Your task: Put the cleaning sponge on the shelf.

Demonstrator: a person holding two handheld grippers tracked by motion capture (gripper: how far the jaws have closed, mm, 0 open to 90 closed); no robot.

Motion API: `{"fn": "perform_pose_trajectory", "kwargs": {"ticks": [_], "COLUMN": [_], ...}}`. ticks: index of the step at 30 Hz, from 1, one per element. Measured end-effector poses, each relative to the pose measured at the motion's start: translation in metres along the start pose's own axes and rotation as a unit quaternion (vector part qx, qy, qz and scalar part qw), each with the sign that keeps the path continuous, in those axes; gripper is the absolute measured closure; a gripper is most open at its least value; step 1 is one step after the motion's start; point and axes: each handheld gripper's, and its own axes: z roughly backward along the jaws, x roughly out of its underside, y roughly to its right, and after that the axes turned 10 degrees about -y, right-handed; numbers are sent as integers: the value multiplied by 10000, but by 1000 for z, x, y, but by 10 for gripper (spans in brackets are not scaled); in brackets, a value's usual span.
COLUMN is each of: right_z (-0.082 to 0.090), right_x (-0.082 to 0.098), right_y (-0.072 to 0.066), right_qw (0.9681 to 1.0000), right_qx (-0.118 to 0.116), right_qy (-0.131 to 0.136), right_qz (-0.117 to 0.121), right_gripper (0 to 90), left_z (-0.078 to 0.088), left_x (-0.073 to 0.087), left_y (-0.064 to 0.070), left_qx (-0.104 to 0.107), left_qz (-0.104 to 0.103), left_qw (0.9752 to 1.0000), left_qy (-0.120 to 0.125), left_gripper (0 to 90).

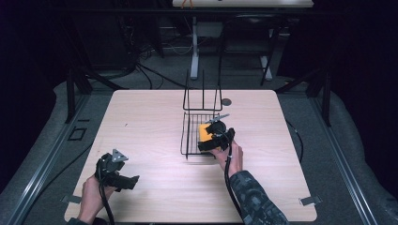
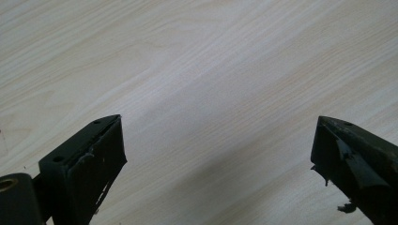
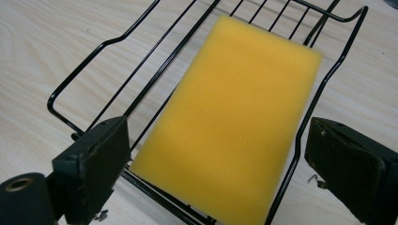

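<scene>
Right claw [image 3: 216, 154] hanging spread over sponge [image 3: 230, 122] lying in rack [image 3: 84, 56], likely just dropped | left claw [image 2: 216, 159] idling spread near-left over table [image 2: 197, 61]

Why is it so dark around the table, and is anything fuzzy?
High view: the table is lit, the room around it dark. Right gripper view: the sponge is sharp, its far corner and the rack wires there slightly soft. Left gripper view: a soft shadow falls between the jaws.

1 yellow sponge [image 3: 230, 117], 1 wire basket [image 3: 94, 51], 1 table [image 1: 150, 117], 2 claws: left [image 2: 218, 154], right [image 3: 216, 159]
</scene>
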Motion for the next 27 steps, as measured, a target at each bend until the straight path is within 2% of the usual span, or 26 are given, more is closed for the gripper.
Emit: {"fn": "perform_pose_trajectory", "kwargs": {"ticks": [6, 13, 20, 27], "right_z": [6, 22, 34, 50], "right_x": [4, 12, 20, 31], "right_y": [2, 3, 7, 12], "right_qw": [10000, 9996, 9995, 9990], "right_qx": [-30, -41, -38, 62], "right_qy": [-13, 19, 23, 89], "right_qz": [89, 275, 328, 439], "right_gripper": [65, 75, 73, 72], "left_z": [0, 0, 0, 1], "left_x": [0, -1, 0, 0], "left_y": [0, 1, 1, 1], "left_qx": [4, -19, -7, -3], "left_qz": [1, 18, 8, -24], "left_qw": [10000, 10000, 10000, 10000], "left_qy": [-9, 19, 49, 50], "left_gripper": [33, 32, 27, 24]}}
